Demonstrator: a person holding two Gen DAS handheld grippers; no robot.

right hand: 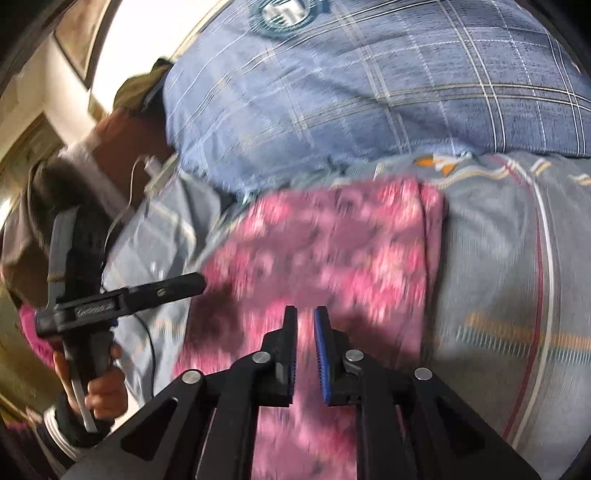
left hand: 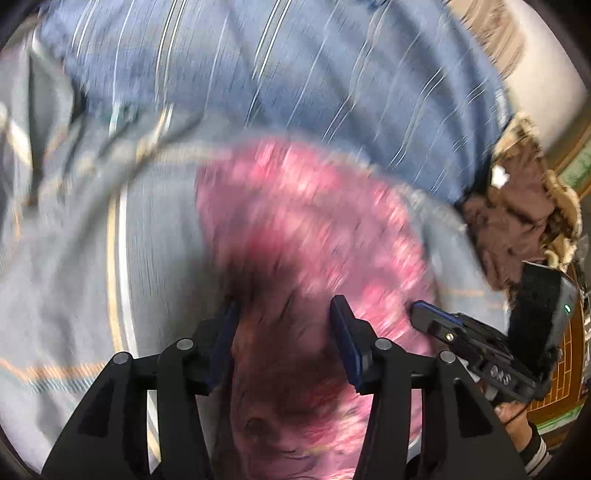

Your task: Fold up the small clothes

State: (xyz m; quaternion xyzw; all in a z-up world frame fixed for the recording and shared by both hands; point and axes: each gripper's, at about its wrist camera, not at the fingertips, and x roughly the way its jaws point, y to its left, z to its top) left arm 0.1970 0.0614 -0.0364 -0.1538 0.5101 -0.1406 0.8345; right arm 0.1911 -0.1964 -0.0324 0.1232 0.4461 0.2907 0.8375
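Both grippers over pink garment [right hand: 325,251]; sheet [right hand: 498,277] beyond right edge.

No legible text, brand or number is found in either view. A round teal emblem [right hand: 284,14] stands on the blue checked pillow [right hand: 369,92] at the bed's far edge; its lettering is too blurred to read.

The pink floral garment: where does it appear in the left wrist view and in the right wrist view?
Left wrist view: pink floral garment fills the centre and bottom, running between the gripper's fingers.
Right wrist view: the garment spans the centre, down under the gripper.
Shared landmark: blue plaid pillow, above the garment in both.
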